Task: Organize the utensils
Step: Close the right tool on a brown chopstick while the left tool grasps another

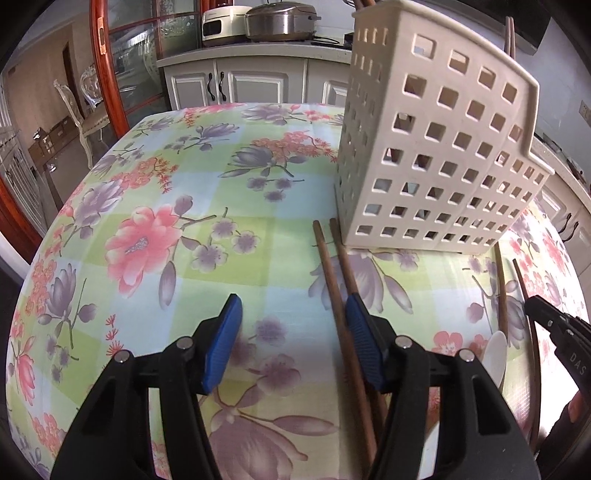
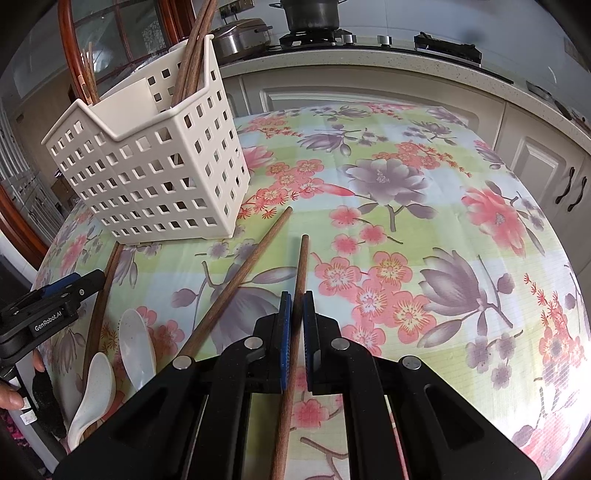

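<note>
A cream perforated utensil holder stands on the floral table with several brown chopsticks upright in it. In the left wrist view, two chopsticks lie side by side between the half-open jaws of my left gripper. They lie against its right pad, and the left pad stands clear. My right gripper is shut on one chopstick that points away along the cloth. Another chopstick lies slanted just left of it. Two white spoons lie at the lower left.
The round table's floral cloth falls away at its edges. White kitchen cabinets and a counter with a stove and a pot curve behind it. Cookers sit on a far counter. A hand shows at the left edge.
</note>
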Tool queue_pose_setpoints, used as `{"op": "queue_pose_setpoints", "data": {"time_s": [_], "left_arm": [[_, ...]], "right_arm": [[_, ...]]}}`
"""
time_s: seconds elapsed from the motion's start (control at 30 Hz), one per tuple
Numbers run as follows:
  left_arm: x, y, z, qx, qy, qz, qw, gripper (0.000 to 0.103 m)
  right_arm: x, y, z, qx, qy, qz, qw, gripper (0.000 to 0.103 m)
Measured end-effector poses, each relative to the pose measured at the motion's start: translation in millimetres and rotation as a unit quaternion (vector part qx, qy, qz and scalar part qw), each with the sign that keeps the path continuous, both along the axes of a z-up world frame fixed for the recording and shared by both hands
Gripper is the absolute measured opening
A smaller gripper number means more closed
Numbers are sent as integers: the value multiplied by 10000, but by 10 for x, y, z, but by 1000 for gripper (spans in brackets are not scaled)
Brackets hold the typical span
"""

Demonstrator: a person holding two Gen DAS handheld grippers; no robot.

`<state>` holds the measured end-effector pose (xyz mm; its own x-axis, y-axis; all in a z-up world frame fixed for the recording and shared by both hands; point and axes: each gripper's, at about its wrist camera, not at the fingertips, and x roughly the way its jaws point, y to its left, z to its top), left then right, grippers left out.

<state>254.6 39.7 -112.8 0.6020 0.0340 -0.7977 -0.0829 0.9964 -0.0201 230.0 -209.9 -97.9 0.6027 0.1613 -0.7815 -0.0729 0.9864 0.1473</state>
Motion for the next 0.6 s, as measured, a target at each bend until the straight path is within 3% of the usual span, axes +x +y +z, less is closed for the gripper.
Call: {"op": "queue_pose_setpoints", "data": {"time_s": [0.2, 0.33, 0.4, 0.6], "left_arm": [[45, -49, -21, 207, 23, 5, 9998, 54], [45, -107, 6, 277, 1, -163, 9995, 16], [28, -141, 2, 338, -24, -266, 9991, 9], [-31, -38, -1, -26, -126, -332, 9994, 8]], "right_arm": [[0, -1, 0, -10, -4, -1, 10000, 6], [-1, 8, 0, -46, -13, 16, 10000, 6], [5, 19, 1, -83, -21, 27, 10000, 6], [29, 4, 5, 26, -47, 67, 10000, 6]]}}
